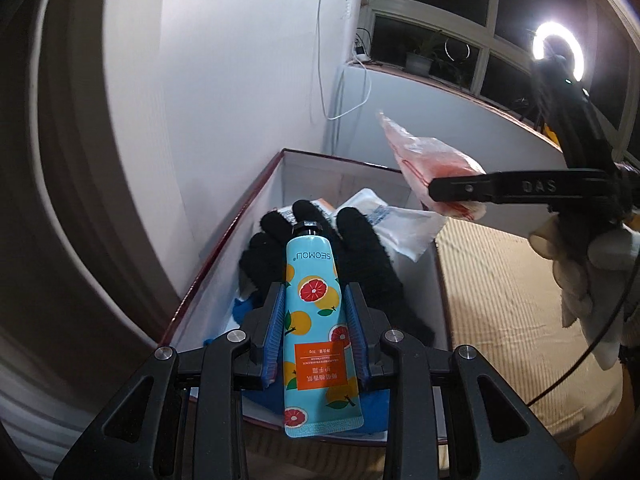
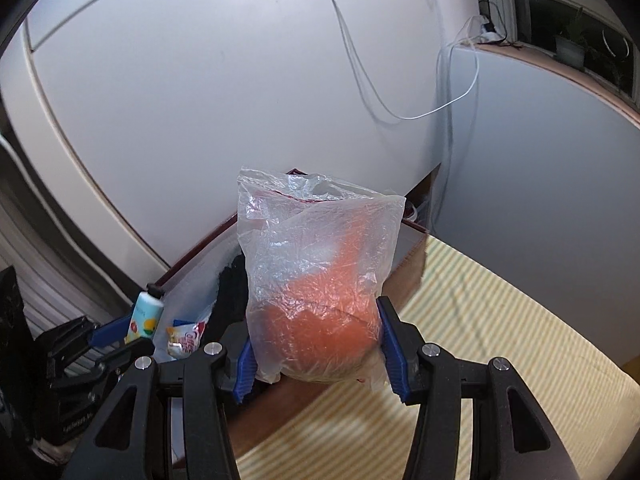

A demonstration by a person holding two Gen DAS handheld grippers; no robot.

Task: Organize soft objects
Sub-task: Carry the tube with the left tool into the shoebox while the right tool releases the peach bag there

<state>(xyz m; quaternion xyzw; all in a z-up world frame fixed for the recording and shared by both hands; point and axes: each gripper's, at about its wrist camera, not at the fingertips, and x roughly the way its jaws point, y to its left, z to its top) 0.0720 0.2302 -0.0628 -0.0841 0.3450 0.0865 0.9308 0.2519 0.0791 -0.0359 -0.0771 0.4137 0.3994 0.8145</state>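
Left tongs (image 1: 314, 332) clamping hand cream tube (image 1: 314, 320), right tongs (image 2: 316, 344) gripping bagged orange item (image 2: 320, 304)

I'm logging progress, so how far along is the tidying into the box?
Already in the box: a black glove, white packets and something blue. In hand: the left gripper holds a hand cream tube over the box; the right gripper holds a bagged orange item. Left: dropping both in.
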